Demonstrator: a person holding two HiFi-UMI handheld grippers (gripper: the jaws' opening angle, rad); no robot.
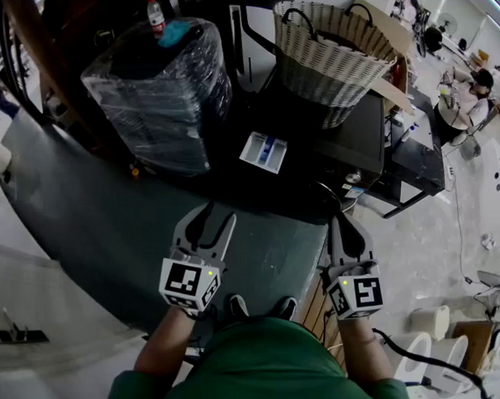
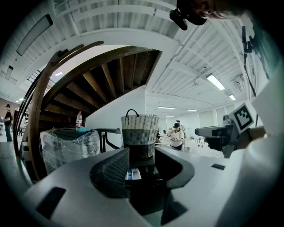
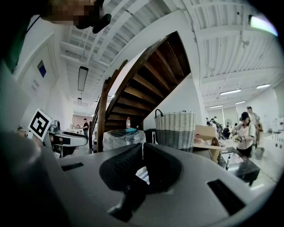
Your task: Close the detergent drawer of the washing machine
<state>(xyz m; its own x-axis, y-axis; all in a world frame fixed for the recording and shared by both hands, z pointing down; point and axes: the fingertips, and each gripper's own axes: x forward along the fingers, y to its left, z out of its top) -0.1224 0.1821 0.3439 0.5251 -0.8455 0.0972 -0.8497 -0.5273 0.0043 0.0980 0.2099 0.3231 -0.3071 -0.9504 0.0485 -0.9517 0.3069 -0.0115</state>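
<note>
White-and-blue detergent drawer (image 1: 264,151) stands pulled out from the front of the dark washing machine (image 1: 356,133), open side up, compartments visible from the head view. Drawer is untouched: both tools are well apart from it, on the near side, above the grey-green floor (image 1: 108,230).

Left tool (image 1: 219,211): jaws spread in a V, nothing btwn them. In the left gripper view (image 2: 142,166) the drawer (image 2: 132,174) shows through the gap, far off.

Right tool (image 1: 338,219): jaws pressed together at the tips, pinching nothing. In the right gripper view (image 3: 142,146) a bit of the drawer (image 3: 143,175) shows through the opening below the closed tips.

Both tools are held level w/ each other, left and right of the person's shoes, pointing toward the machine.

Wicker basket (image 1: 335,53), white upper band and grey lower band, dark handles, sits on top of the machine, behind the drawer. Same basket appears in the left gripper view (image 2: 139,131) and the right gripper view (image 3: 175,131).

Left of the machine: a dark bundle wrapped in clear plastic (image 1: 159,91), w/ a bottle (image 1: 155,15) upright at its far edge.
</note>
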